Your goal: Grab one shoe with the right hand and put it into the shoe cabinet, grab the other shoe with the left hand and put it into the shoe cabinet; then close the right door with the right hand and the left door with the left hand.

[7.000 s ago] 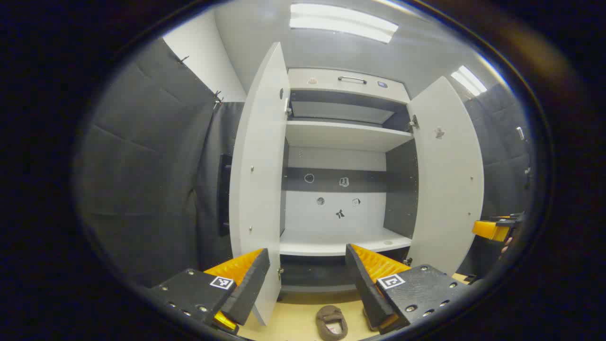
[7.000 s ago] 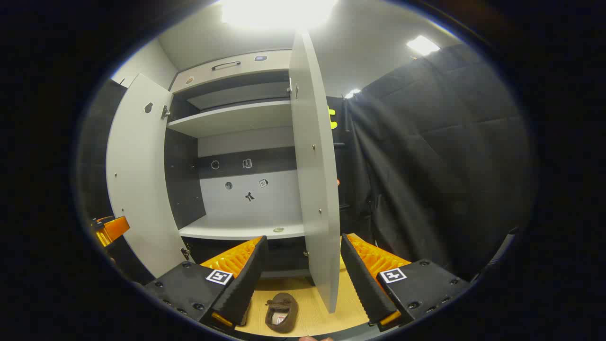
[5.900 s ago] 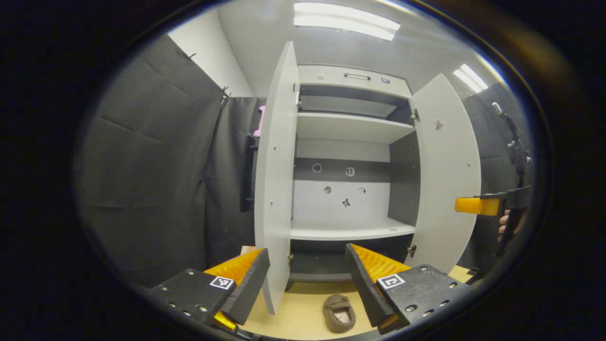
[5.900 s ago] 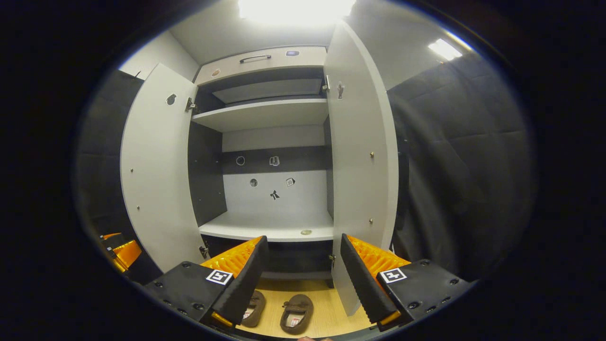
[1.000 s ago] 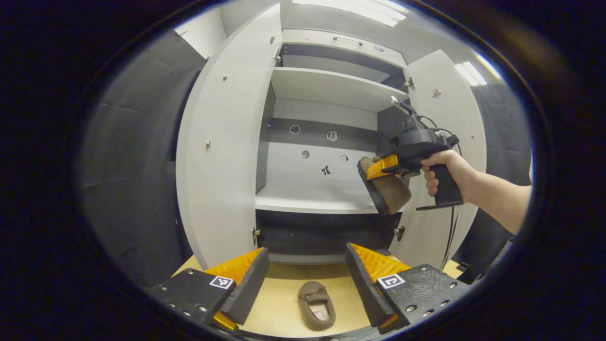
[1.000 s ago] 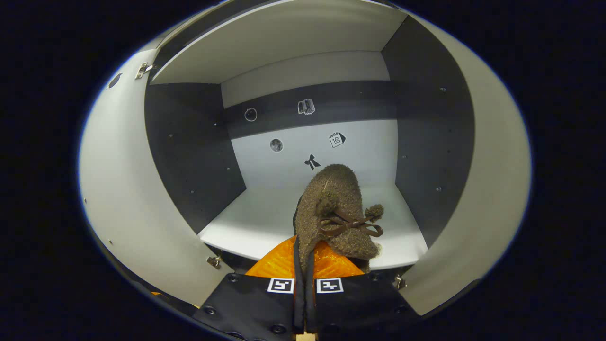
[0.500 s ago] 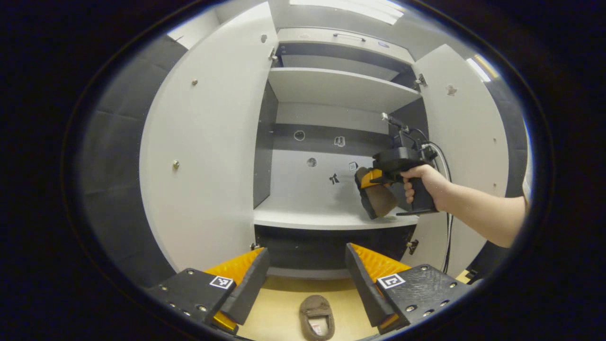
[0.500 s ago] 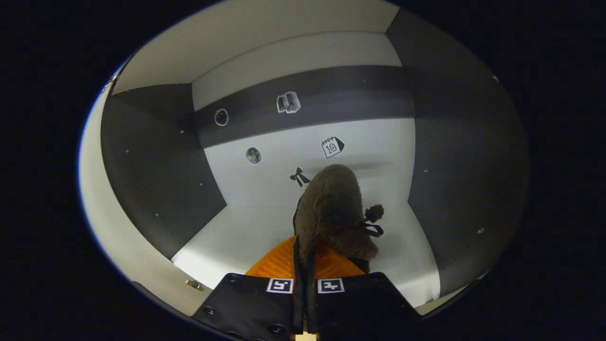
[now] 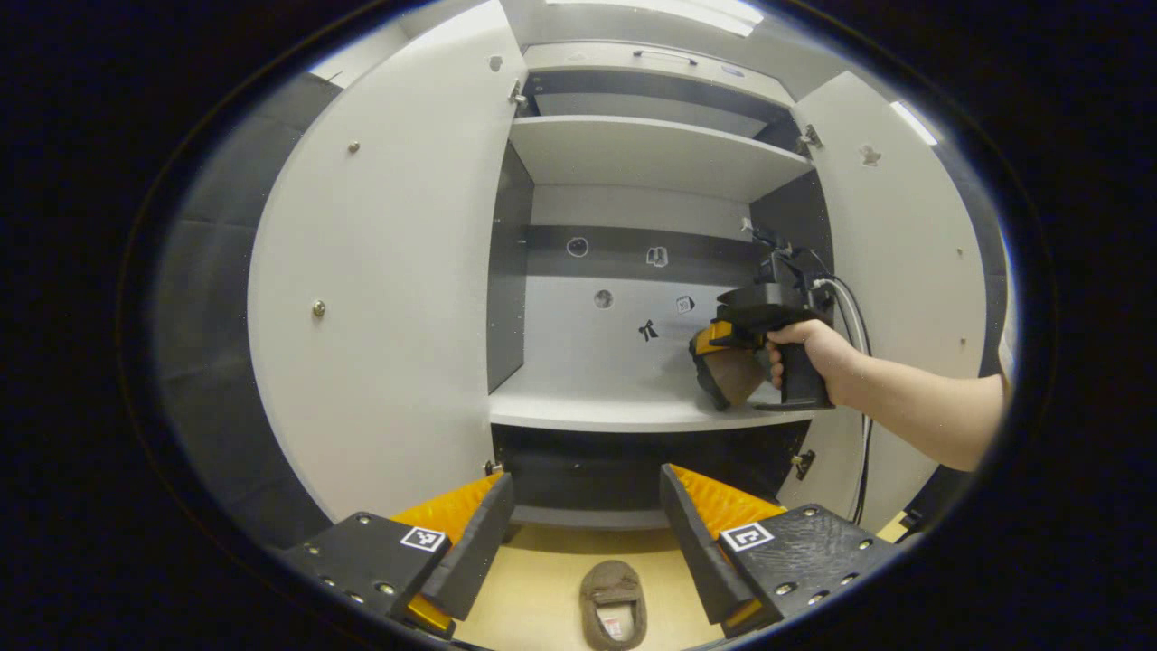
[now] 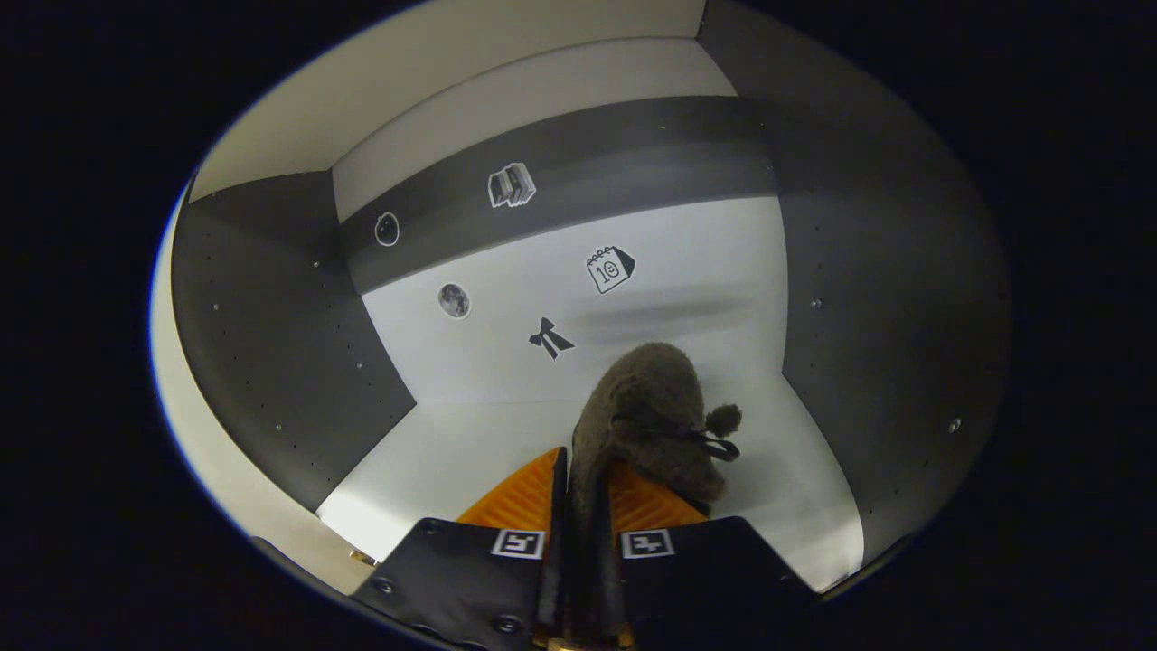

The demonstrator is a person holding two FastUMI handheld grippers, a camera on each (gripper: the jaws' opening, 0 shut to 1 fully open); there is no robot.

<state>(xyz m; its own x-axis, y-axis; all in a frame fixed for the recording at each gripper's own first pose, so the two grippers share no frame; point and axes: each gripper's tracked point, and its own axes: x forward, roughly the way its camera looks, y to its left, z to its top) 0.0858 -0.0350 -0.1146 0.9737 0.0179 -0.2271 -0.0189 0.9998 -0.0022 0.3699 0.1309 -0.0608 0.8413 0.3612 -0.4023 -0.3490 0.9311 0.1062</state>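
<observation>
Left gripper view, left gripper (image 9: 578, 533): fingers spread wide apart, nothing between them; it hovers low before the cabinet.
Left gripper view, second shoe: brown fuzzy slipper (image 9: 614, 604) lies on the pale wooden floor (image 9: 533, 615) between the fingers' line of sight, touched by neither.
Left gripper view, cabinet: tall white shoe cabinet with dark side panels (image 9: 633, 271); left door (image 9: 380, 298) and right door (image 9: 904, 271) both stand open.
Left gripper view, right gripper (image 9: 714, 357): held by a hand (image 9: 813, 357) inside the compartment over the lower white shelf (image 9: 597, 407), clamped on the first brown fuzzy slipper (image 9: 730, 380), which hangs just above or at the shelf; contact cannot be told.
Right gripper view, right gripper (image 10: 578, 506): jaws nearly together, pinching the slipper's edge (image 10: 646, 425); its toe points toward the back wall and its bow sits to the right.
Right gripper view, shelf (image 10: 452, 461): slipper low over it on the right part; whether it rests there cannot be told.
Progress (judgement): first shoe is in the cabinet but not released; second shoe and both doors are left.
Writing: small picture stickers (image 10: 611, 268) on the back wall; the calendar one bears a number, too small to trust. Square markers on the grippers carry no text.
</observation>
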